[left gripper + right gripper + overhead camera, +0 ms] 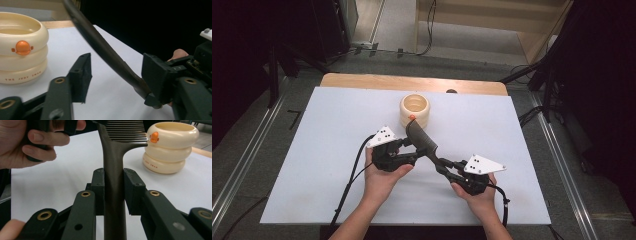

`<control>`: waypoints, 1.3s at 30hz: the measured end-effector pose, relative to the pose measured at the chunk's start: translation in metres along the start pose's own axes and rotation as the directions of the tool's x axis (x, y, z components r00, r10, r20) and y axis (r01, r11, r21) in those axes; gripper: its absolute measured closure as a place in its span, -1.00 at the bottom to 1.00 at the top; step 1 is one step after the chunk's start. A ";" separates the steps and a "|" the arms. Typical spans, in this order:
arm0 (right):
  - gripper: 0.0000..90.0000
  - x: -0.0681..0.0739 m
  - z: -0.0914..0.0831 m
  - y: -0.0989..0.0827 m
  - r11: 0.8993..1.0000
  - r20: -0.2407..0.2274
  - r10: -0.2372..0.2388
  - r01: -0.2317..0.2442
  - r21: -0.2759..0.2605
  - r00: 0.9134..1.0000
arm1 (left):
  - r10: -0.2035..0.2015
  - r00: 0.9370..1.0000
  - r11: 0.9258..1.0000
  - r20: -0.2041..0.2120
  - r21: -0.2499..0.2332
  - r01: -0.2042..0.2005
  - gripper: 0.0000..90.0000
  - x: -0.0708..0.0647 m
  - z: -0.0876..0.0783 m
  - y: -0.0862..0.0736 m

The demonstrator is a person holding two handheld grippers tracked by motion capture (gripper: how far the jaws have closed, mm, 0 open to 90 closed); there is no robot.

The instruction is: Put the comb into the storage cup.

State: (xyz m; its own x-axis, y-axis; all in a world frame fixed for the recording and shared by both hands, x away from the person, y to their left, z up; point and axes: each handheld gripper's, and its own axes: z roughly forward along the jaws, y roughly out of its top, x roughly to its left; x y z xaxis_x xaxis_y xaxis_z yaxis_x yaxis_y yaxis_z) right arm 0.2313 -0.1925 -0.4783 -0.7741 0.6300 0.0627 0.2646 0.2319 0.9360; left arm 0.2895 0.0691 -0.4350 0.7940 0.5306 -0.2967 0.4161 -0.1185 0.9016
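A dark brown wide-tooth comb (420,138) hangs above the white board, teeth end toward a cream ringed cup (414,109) with an orange knob. My right gripper (445,166) is shut on the comb's handle (113,157), its pads pressing both sides in the right gripper view (113,185). My left gripper (416,154) reaches in from the left at the comb's middle. In the left gripper view (118,72) the comb (105,50) passes between the jaws close to the right pad, and the left pad stands well apart from it.
The white board (312,150) covers a wooden table whose back edge (362,80) shows behind the cup (22,50). A hand (30,142) holds the left gripper near the comb's teeth. Cables trail off the front edge, and dark stands flank the table.
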 end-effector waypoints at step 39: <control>-0.27 -0.009 0.013 -0.010 0.999 0.031 0.006 -0.005 -0.040 0.999 | -0.095 0.985 0.995 0.145 -0.022 0.099 0.86 0.018 -0.015 0.004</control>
State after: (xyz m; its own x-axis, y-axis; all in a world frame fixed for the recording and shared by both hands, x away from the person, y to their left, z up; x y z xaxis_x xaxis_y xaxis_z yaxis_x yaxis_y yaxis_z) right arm 0.2432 -0.1907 -0.4932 -0.7541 0.6542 0.0574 0.2450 0.1992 0.9488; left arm 0.2989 0.0912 -0.4319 0.8069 0.4119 -0.4234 0.4826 -0.0465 0.8746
